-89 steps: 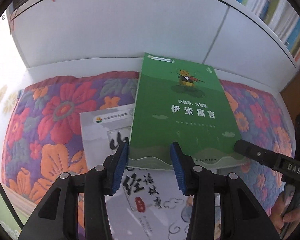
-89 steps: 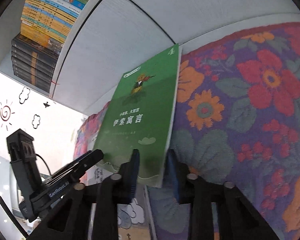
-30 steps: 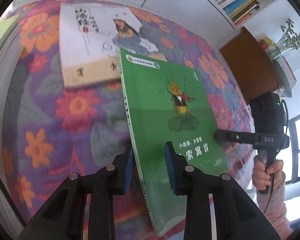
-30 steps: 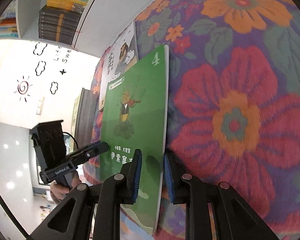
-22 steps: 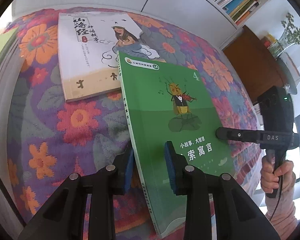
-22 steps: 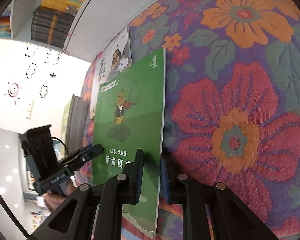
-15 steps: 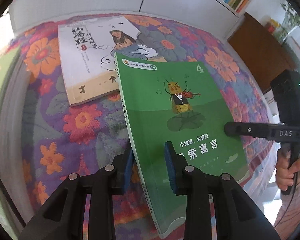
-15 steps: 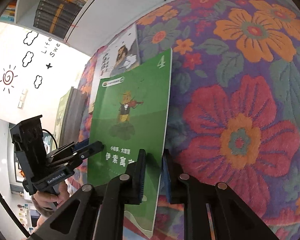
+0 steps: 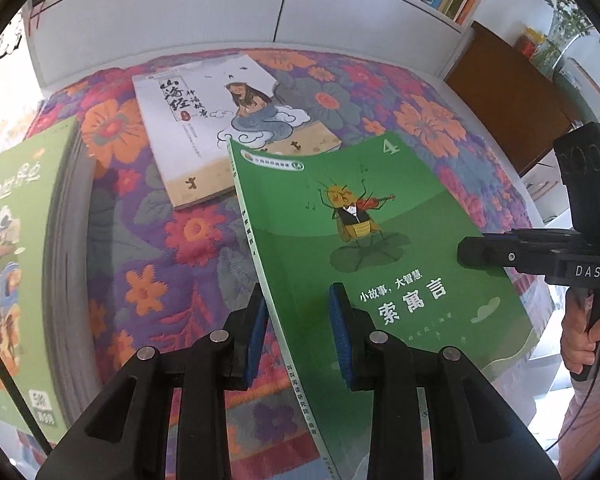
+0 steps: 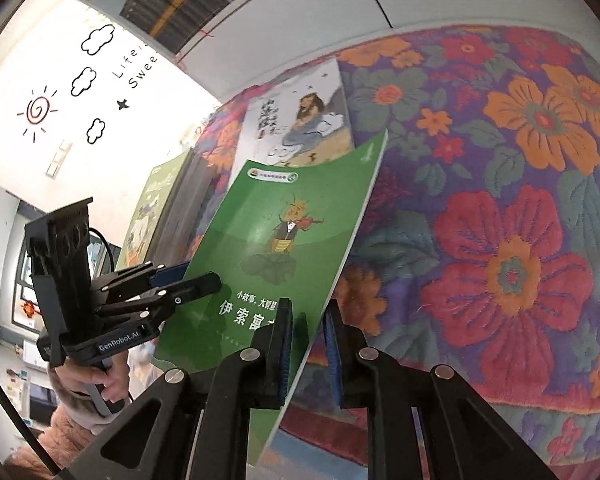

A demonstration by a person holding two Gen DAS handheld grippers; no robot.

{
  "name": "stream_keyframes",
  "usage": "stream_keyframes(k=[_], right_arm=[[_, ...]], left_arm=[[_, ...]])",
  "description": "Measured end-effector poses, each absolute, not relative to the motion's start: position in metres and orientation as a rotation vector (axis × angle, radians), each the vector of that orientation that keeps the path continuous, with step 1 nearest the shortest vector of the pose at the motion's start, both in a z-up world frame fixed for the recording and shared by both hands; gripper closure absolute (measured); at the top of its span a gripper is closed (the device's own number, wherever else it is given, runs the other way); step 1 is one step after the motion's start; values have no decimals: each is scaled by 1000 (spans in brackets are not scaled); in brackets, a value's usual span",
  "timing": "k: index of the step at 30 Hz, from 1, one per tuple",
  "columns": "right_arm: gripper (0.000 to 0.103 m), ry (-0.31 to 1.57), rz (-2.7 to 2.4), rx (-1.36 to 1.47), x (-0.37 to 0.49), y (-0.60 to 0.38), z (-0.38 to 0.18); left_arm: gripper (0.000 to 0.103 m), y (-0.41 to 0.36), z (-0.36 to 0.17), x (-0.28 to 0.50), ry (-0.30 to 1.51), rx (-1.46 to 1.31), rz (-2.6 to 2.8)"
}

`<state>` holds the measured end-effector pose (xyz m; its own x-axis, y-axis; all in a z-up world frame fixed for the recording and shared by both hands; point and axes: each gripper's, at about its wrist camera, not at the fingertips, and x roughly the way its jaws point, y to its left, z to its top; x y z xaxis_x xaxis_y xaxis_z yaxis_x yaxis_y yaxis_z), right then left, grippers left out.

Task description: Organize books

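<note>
Left gripper [image 9: 296, 328] clamped on the spine edge of the green book [image 9: 364, 256], near its lower corner; right gripper [image 10: 306, 344] pinched narrow on the opposite long edge, jaws having just closed the last bit onto the cover. Probably held from both sides so that the thin, floppy paperback stays flat and level while carried; gripped near one end, hence the far end drooping toward the white book [image 9: 224, 120]. Green book lifted clear of the flowered bedspread [image 10: 500, 240], tilted, its far corner overlapping the white book in view, contact impossible to tell. White book flat on the bedspread toward the far edge by the white cabinet [image 9: 180, 12]; another green-covered book [image 9: 16, 248] atop a stack at the bedspread's left edge, likely the destination pile.

Readable: large "4" at the cover's corner, Chinese title "小故事,大智慧" and "索寓言" under a violin-playing insect; "DAS" on the right gripper's body, "GenRobot.AI" on the left; "Life" and "Swee" on the wall [image 10: 132, 68].
</note>
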<state>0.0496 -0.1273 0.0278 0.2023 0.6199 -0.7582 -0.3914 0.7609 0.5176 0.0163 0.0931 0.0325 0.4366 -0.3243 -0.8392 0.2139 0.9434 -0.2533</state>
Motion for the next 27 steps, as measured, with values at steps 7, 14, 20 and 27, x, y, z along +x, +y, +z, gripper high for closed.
stream_keyframes(k=[7, 14, 20, 27], right_arm=[[87, 1141, 733, 210, 33, -125, 41], [87, 1097, 745, 195, 19, -124, 54], [87, 1061, 761, 170, 7, -115, 68], [87, 1033, 780, 156, 4, -98, 82]], left_arm=[[76, 96, 46, 4, 1039, -123, -346], [76, 104, 62, -10, 1002, -130, -360], [76, 113, 73, -15, 976, -121, -353], [76, 126, 91, -19, 927, -93, -318]])
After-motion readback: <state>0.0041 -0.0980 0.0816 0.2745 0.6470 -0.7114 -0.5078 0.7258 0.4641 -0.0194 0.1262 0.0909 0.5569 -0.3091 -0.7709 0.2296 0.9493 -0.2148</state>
